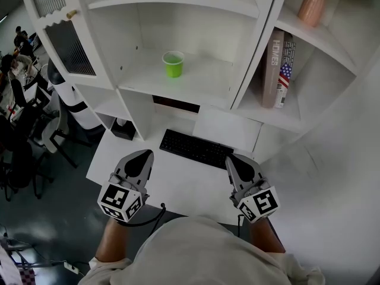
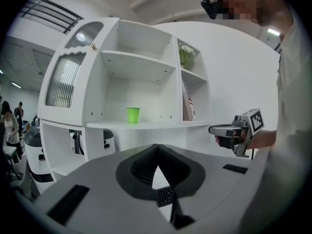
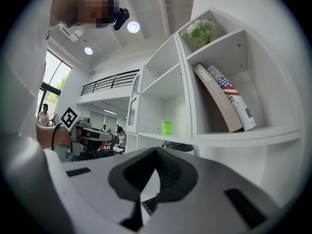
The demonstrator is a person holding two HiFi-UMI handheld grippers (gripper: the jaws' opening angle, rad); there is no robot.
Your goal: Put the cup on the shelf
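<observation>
We held both tools low over the white tabletop point(image 1: 184, 186), close to our body, with the left tool point(image 1: 144, 154) at about 7 o'clock of the head view and the right tool point(image 1: 232, 160) at about 5 o'clock. The left tool's jaws were pressed together at their tips with nothing between them. Through the small gap below the tips, in the left gripper view, we saw only a bit of the black keyboard point(image 1: 196, 149). The right tool's jaws were likewise pressed together and empty, with the same keyboard showing behind them. The keyboard lay on the tabletop at 12 o'clock of the two tools, just ahead of their tips and touching neither. The green cup point(image 1: 173, 63) stood upright on the white shelf point(image 1: 208, 85), farther off at 12 o'clock and well apart from both tools. It was alone in the wide middle compartment, toward the 9 o'clock side. At 3 o'clock of the cup, past a white divider, two books point(image 1: 280, 70) leaned in the next compartment, the one farther toward 3 o'clock bearing a flag pattern. At 1 o'clock of the cup, a pinkish vase point(image 1: 313, 3) stood on a higher shelf board. At 7 o'clock of the cup, below its compartment, a small dark object point(image 1: 122, 129) sat at the back of the tabletop; we could not tell what it was. Off at 9 o'clock of the head view, beyond the shelf unit, people point(image 1: 15, 64) sat near dark chairs point(image 1: 27, 153).
</observation>
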